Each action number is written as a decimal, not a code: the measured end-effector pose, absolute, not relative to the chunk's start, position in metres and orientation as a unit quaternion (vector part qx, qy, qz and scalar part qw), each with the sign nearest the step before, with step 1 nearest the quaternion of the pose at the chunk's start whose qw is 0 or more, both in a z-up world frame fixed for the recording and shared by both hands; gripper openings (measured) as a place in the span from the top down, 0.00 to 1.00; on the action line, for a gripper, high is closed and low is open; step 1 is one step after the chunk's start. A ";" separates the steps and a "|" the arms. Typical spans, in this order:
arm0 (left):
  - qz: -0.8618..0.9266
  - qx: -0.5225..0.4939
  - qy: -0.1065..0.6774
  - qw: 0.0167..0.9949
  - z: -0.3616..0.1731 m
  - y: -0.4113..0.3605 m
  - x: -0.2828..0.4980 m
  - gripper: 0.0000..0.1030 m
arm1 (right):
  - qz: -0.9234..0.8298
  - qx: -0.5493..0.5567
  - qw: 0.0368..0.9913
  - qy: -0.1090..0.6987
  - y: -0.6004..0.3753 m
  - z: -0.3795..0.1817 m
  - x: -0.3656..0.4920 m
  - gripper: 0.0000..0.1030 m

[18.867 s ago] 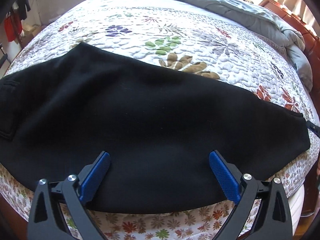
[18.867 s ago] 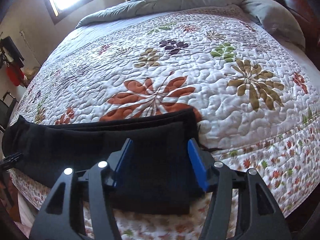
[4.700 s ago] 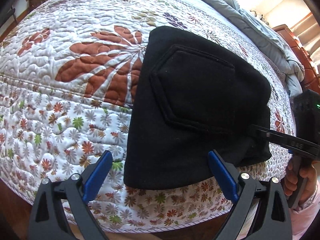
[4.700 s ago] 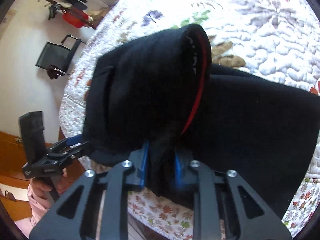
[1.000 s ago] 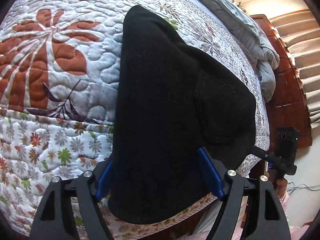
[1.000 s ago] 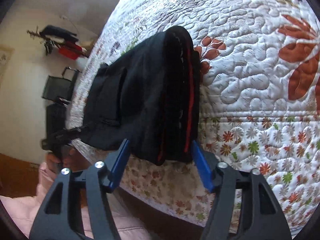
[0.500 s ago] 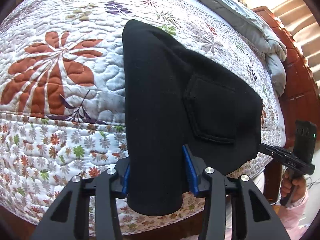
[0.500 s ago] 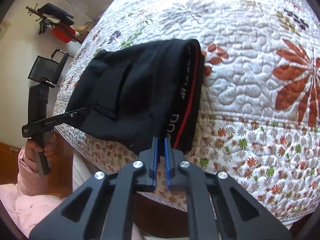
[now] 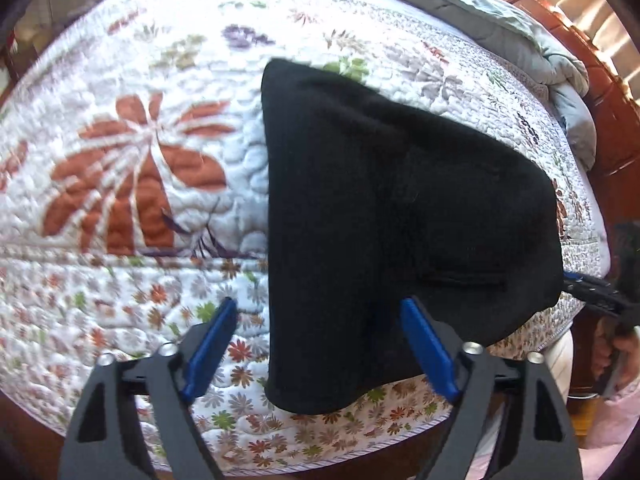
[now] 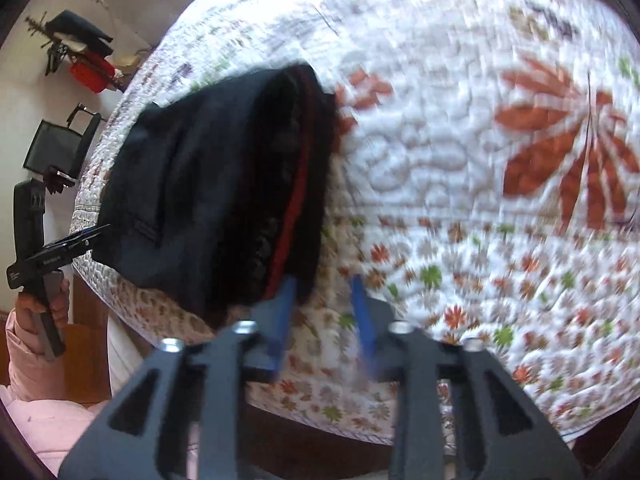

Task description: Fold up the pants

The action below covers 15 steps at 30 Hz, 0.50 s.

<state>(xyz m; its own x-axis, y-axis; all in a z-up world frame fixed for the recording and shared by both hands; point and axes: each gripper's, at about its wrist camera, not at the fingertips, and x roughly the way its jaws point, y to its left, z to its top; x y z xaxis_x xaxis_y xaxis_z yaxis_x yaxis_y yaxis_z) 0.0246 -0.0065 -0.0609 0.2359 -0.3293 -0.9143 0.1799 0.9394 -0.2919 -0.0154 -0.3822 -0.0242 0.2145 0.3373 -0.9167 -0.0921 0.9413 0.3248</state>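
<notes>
- Left gripper [image 9: 318, 350] has spread apart, letting go of the folded pants [image 9: 400, 216].
- Pants lie at the bed [image 9: 120, 160] edge, near corner overhanging.
- Right gripper [image 10: 324, 308] has parted too, empty; folding looks finished.

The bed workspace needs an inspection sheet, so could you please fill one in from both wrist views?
Surface: floral quilt on the bed, blurred in the right view.
Job's things: black pants folded into a compact bundle at the bed's edge, red stripe showing in the right view.
Clutter: grey duvet bunched at the far end.
Grippers: left tongs open around the bundle's near end; right tongs open, beside the bundle.
Cables: nothing seen.
Surroundings: wooden headboard; black chair by the wall.
</notes>
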 end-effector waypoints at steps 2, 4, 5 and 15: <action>-0.169 -0.067 0.594 0.784 -0.054 -0.010 0.025 0.10 | 0.137 0.083 0.779 0.606 -0.374 -0.015 -0.011 0.56; -0.171 -0.068 0.595 0.782 -0.052 -0.014 0.028 0.10 | 0.131 0.072 0.787 0.599 -0.368 -0.003 -0.006 0.44; -0.168 -0.068 0.596 0.782 -0.051 -0.018 0.031 0.10 | 0.130 0.071 0.789 0.596 -0.364 0.001 -0.002 0.43; -0.159 -0.094 0.592 0.785 -0.044 -0.018 0.045 0.10 | 0.115 0.084 0.814 0.564 -0.356 0.035 0.011 0.23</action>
<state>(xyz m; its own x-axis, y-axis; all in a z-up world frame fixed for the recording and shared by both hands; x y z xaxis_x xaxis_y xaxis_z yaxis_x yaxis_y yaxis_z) 0.0447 -0.0184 -0.0444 0.2492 -0.3601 -0.8990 0.1384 0.9320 -0.3350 0.0106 -0.3555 0.0354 0.3385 0.2816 -0.8978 -0.0914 0.9595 0.2665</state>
